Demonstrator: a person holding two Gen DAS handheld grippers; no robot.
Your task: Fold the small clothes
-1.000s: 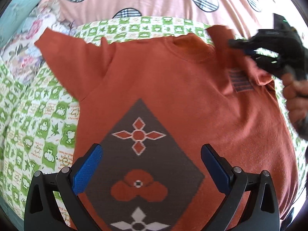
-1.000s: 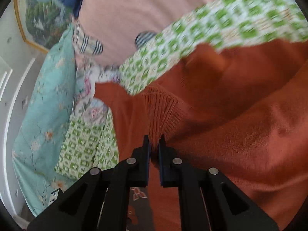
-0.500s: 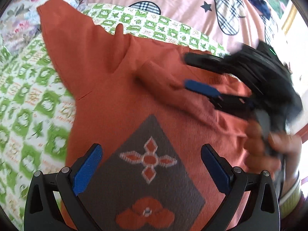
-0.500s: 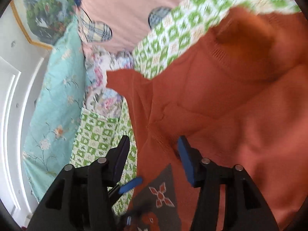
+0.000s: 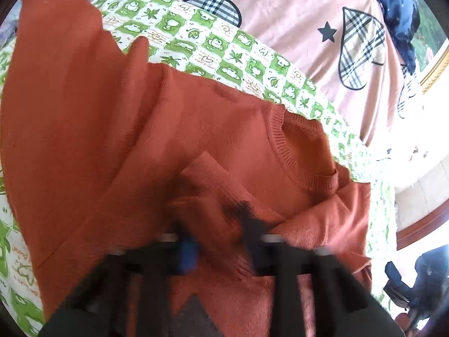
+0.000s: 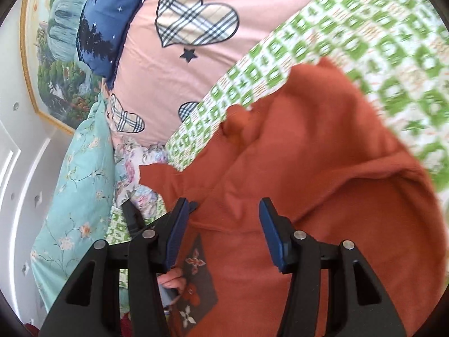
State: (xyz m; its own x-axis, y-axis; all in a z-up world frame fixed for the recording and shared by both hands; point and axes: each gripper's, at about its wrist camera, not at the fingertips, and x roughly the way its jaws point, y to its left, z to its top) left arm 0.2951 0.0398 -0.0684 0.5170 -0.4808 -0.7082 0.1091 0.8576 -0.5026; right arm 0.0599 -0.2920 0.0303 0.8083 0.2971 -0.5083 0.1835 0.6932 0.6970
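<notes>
Lying across the lower and middle part of both views, the rust-orange knitted sweater [image 5: 213, 129] rests on a green-and-white checked bed cover [image 5: 213, 53], with a pink sheet printed with plaid hearts [image 5: 294, 19] beyond it at the top. In the left wrist view the sweater's ribbed round collar [image 5: 283, 146] sits right of centre, one sleeve spreads toward the upper left, and the other sleeve's ribbed cuff [image 5: 213, 174] is folded in over the chest. The left gripper [image 5: 217, 241], badly blurred at the bottom centre, has just been closing; its jaws look nearly together with a bunch of the orange knit between them, just below the folded cuff. In the right wrist view the right gripper [image 6: 223, 230] hangs at the bottom centre with its blue-padded jaws about halfway apart, having just been opening; nothing is pinched between them, the sweater lying beneath. A turquoise floral pillow [image 6: 78, 185] lies at the left of that view, under a gold-framed landscape picture [image 6: 53, 56].
</notes>
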